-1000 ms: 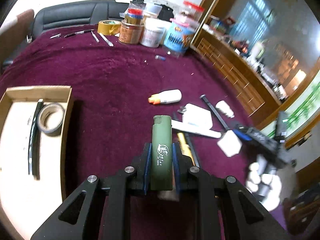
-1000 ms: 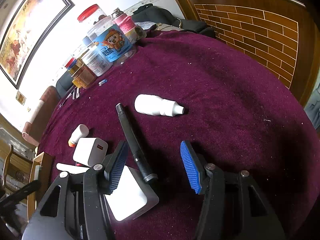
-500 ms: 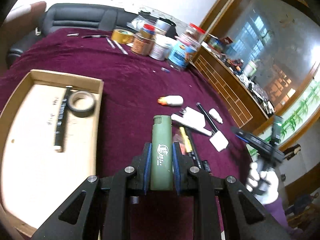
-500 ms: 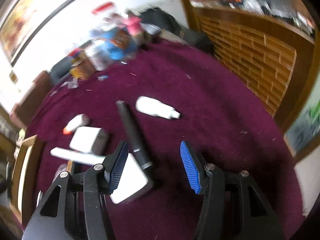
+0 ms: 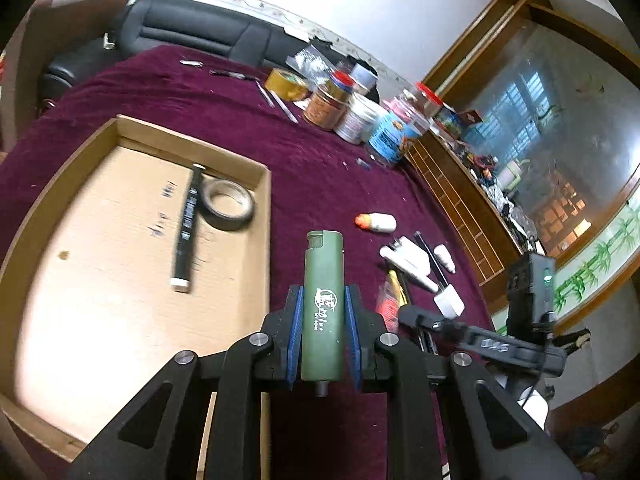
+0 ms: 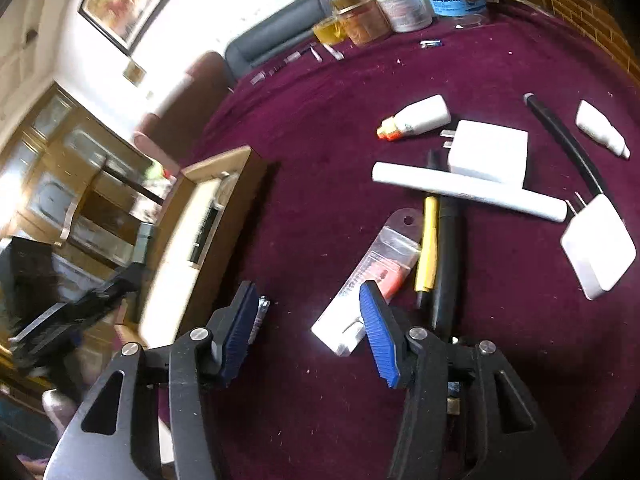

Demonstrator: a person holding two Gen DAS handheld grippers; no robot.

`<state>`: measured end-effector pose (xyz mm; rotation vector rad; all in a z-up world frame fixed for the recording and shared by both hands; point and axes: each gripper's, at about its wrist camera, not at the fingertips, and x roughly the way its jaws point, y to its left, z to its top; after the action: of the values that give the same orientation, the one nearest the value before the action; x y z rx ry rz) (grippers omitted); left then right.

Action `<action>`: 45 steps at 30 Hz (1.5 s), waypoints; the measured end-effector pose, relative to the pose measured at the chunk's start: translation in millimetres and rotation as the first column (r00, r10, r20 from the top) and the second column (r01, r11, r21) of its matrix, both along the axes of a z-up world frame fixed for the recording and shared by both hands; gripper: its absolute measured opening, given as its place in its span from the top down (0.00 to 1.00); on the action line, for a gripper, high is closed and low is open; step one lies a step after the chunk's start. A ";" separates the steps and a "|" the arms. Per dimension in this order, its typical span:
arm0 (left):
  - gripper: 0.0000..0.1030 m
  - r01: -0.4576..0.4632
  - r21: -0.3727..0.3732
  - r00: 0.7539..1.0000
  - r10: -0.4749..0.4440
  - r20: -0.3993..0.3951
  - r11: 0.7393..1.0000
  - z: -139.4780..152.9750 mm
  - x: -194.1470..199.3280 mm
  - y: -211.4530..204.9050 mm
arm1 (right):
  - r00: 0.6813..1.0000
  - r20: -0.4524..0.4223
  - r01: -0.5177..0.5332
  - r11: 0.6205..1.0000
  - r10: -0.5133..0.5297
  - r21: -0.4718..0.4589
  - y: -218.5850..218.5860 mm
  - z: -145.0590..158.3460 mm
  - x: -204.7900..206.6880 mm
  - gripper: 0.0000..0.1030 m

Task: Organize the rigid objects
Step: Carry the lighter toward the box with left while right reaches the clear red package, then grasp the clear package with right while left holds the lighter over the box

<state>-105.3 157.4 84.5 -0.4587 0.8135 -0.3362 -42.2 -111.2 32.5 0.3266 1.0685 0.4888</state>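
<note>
My left gripper [image 5: 323, 294] is shut on a green lighter [image 5: 323, 280], which stands upright between the blue pads. It hovers just right of the cardboard tray [image 5: 265, 216]. In the tray lie a black marker [image 5: 186, 224] and a tape roll [image 5: 228, 204]. My right gripper [image 6: 308, 296] is open over bare purple cloth, with nothing between its fingers. A clear packet with a red item [image 6: 372, 272] lies by its right finger, touching a yellow pen [image 6: 426, 244] and a black pen [image 6: 446, 264]. Beyond are a white tube [image 6: 468, 192], a white charger [image 6: 486, 152] and a glue bottle [image 6: 416, 120].
Jars and tins [image 5: 360, 116] crowd the table's far edge beside a yellow tape roll [image 5: 286, 84]. A second charger [image 6: 598, 248], a long black stick [image 6: 564, 144] and a small white bottle [image 6: 600, 128] lie at the right. A small metal item [image 6: 261, 314] sits by my right gripper's left finger.
My left gripper has carried the lighter leftward, and the tray now fills much more of its view. My right gripper has swung left, from over the black stick and charger to beside the packet.
</note>
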 end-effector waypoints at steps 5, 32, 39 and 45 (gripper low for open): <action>0.84 -0.021 -0.034 1.000 0.021 -0.009 0.999 -8.2 0.5 18.8 | 0.999 -0.015 0.048 0.994 -0.050 -0.100 18.2 -7.5 9.3 0.50; 0.84 -0.135 -0.003 0.989 0.135 -0.053 0.991 -12.9 31.4 103.1 | 0.991 0.055 -0.120 0.992 0.118 0.030 100.6 67.7 34.5 1.00; 0.84 -0.114 -0.087 0.993 0.112 -0.031 0.990 -15.5 23.8 107.8 | 0.997 -0.027 0.070 0.986 -0.075 -0.155 28.4 24.1 7.1 0.78; 0.84 -0.093 -0.092 0.995 0.090 -0.043 0.991 -22.3 27.0 98.1 | 0.985 -0.085 0.129 0.971 -0.149 -0.202 22.7 -0.9 10.5 0.78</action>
<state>-78.3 255.5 62.2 -0.5907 0.8138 -0.2821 -31.7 -88.5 31.6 0.2513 1.1719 0.2410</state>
